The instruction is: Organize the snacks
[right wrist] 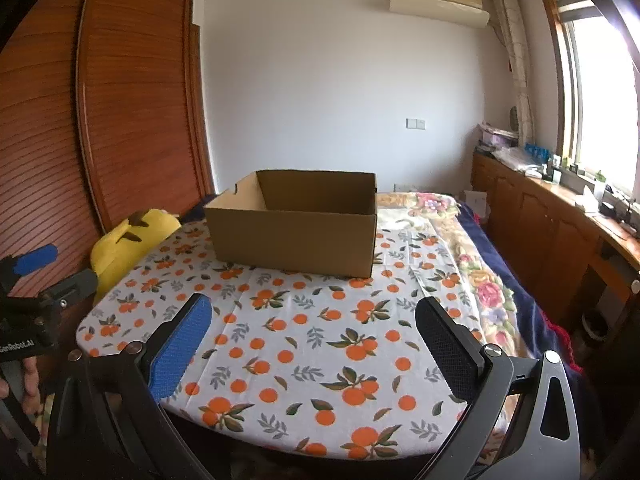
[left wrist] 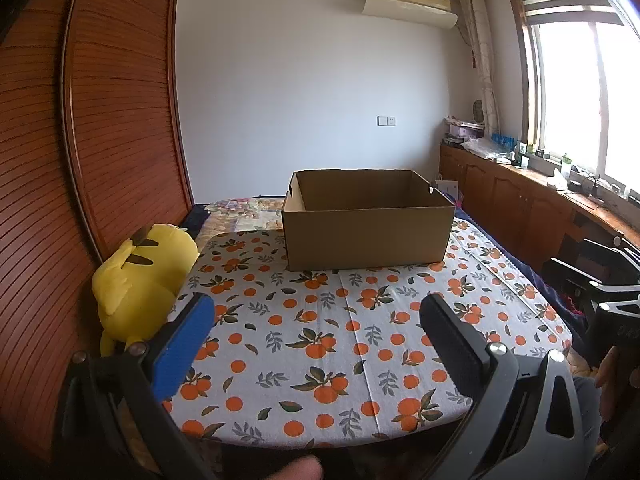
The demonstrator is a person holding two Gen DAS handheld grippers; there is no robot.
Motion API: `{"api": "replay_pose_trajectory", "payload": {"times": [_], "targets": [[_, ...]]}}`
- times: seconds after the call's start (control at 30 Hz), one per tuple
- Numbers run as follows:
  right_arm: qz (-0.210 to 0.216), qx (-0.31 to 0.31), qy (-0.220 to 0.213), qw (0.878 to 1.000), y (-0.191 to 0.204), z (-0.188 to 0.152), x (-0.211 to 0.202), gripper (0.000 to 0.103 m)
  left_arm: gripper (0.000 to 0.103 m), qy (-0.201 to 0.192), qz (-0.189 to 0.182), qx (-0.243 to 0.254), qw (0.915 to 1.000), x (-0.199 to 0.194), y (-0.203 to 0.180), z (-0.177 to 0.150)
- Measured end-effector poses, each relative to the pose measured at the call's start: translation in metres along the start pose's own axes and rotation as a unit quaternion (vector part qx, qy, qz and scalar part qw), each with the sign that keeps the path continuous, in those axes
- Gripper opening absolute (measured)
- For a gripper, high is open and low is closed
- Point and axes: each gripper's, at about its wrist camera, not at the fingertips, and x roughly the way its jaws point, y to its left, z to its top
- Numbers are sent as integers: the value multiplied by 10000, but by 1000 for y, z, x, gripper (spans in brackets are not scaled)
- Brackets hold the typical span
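Note:
An open brown cardboard box (left wrist: 366,232) stands at the far side of a table covered with an orange-fruit cloth (left wrist: 320,340); it also shows in the right wrist view (right wrist: 294,236). Its inside looks empty from here. No snacks are in view. My left gripper (left wrist: 316,344) is open and empty, held above the near part of the cloth. My right gripper (right wrist: 314,344) is open and empty too, above the near part of the cloth (right wrist: 320,360). The left gripper also shows at the left edge of the right wrist view (right wrist: 36,264).
A yellow plush toy (left wrist: 140,284) lies at the table's left edge against a wooden louvered wardrobe (left wrist: 80,160). A bed with a floral blanket (right wrist: 472,264) lies behind and to the right of the table. A wooden cabinet (left wrist: 532,208) with clutter runs under the window.

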Motion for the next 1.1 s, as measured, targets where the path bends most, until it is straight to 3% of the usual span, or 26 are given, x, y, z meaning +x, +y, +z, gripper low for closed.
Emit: {"api": "replay_pose_trajectory", "payload": {"times": [1.1], "targets": [[-67,52,-14,10000,-4,-1,-3,103,103,-6,14,1,10000,-1,1,-1]]}}
